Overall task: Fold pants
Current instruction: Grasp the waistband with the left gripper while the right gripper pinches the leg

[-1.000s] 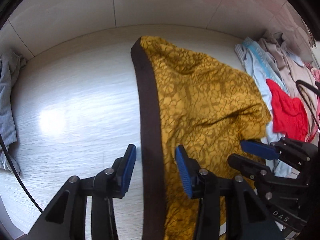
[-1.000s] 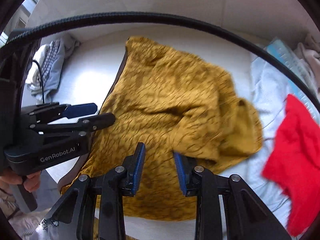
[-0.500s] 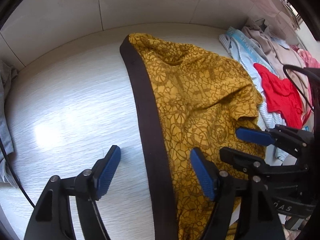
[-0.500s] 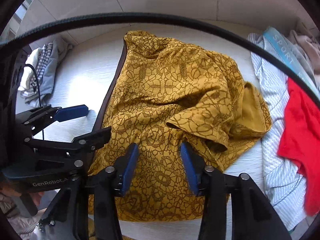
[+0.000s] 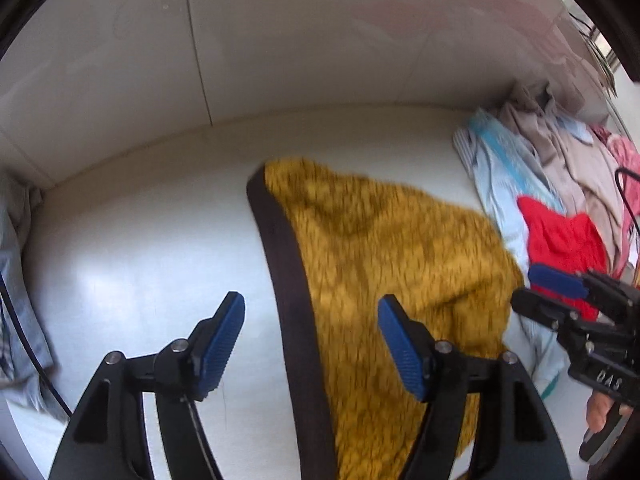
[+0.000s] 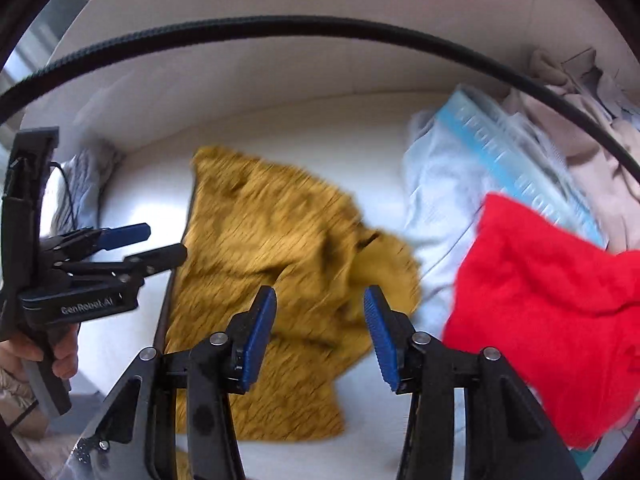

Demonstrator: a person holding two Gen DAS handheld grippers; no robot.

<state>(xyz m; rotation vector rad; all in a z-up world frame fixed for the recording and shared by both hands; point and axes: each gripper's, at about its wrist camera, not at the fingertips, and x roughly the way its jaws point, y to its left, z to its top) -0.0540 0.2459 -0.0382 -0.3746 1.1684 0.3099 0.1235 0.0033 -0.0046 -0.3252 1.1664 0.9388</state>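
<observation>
The mustard-yellow patterned pants point(image 5: 384, 264) with a dark brown waistband point(image 5: 288, 280) lie rumpled on the white table, one leg folded over; they also show in the right wrist view point(image 6: 272, 248). My left gripper point(image 5: 312, 344) is open and empty, held above the waistband near the front edge. My right gripper point(image 6: 320, 332) is open and empty above the pants' right part. The right gripper shows at the right of the left wrist view point(image 5: 560, 292), and the left gripper at the left of the right wrist view point(image 6: 136, 244).
A pile of clothes lies to the right: a red garment point(image 6: 552, 312), a light blue striped one point(image 6: 460, 172) and beige ones point(image 5: 568, 152). A grey garment point(image 5: 16, 280) lies at the table's left end. A wall stands behind the table. A black cable point(image 6: 320, 28) arcs across the right wrist view.
Both grippers have opened wider and pulled up and back from the pants. The pants lie released on the table, now seen from farther away.
</observation>
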